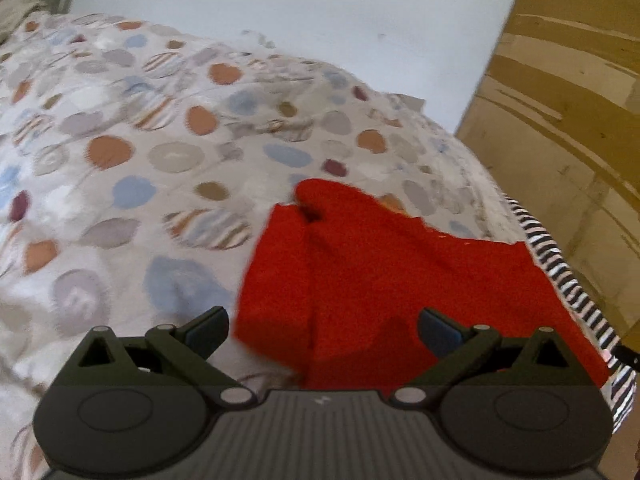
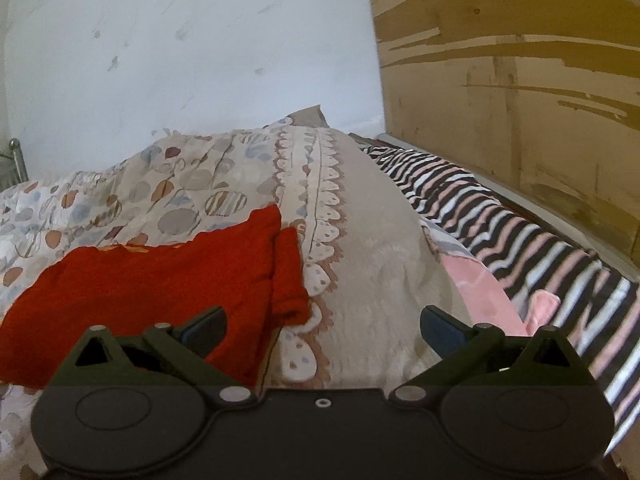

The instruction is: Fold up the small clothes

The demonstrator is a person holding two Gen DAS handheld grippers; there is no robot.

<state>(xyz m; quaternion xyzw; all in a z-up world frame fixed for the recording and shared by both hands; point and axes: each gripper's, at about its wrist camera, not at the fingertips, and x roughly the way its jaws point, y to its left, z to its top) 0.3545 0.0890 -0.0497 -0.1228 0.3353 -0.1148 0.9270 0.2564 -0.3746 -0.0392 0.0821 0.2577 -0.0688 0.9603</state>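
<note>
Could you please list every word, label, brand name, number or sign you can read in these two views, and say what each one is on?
None: no readable text shows in either view.
The red garment, the patterned bedspread, the striped fabric and the wooden panel bear only colours and patterns.
A small pale mark on the left gripper body is too small to read.

Your two matte black plastic grippers, the left gripper (image 1: 322,328) and the right gripper (image 2: 323,328), carry blue-padded fingertips (image 2: 440,330), silver pivot pins and round dark housings.
</note>
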